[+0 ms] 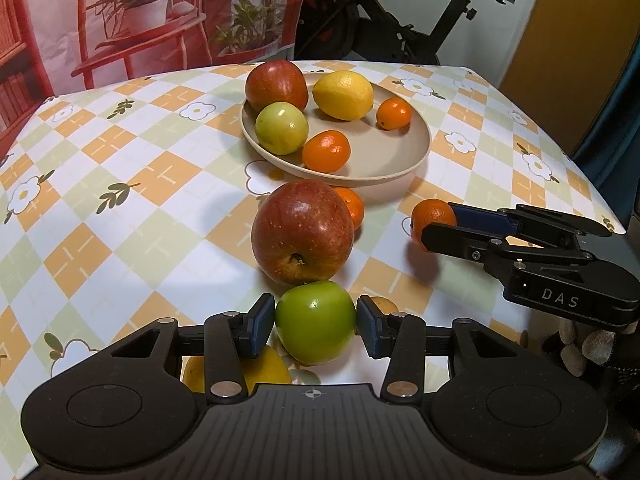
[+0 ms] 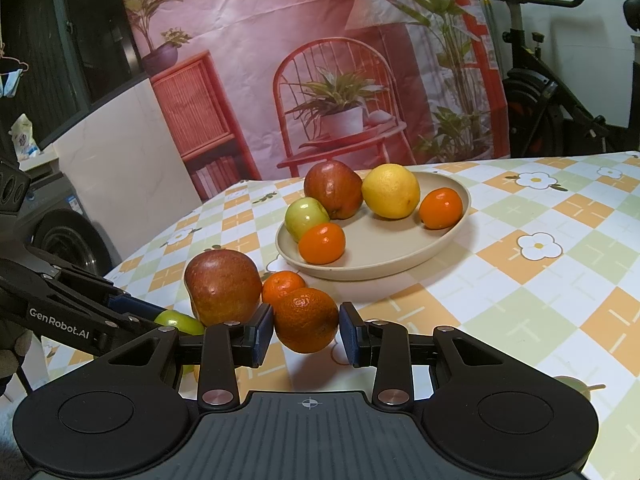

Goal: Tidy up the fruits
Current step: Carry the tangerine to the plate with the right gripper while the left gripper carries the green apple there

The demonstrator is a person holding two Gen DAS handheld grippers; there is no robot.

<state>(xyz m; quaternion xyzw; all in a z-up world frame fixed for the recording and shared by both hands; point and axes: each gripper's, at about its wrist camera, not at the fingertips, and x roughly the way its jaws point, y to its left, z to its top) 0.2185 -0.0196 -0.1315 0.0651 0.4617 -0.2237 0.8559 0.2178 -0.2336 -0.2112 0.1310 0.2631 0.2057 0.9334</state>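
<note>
A beige plate (image 1: 392,160) holds a red apple (image 1: 277,85), a lemon (image 1: 343,95), a green apple (image 1: 281,128) and two small oranges (image 1: 326,151). My left gripper (image 1: 316,324) is shut on a green apple (image 1: 316,322) just above the table. A big red apple (image 1: 302,231) and a small orange (image 1: 352,206) lie just ahead of it. My right gripper (image 2: 306,330) is shut on an orange (image 2: 306,319), held slightly off the cloth; it also shows in the left wrist view (image 1: 434,220). The plate (image 2: 400,256) lies ahead of it.
A lemon (image 1: 260,368) lies under my left gripper and another yellowish fruit (image 1: 384,305) behind its right finger. The checkered tablecloth (image 1: 120,208) ends at the right edge (image 1: 600,200). An exercise bike (image 1: 400,20) and a printed backdrop (image 2: 320,60) stand behind the table.
</note>
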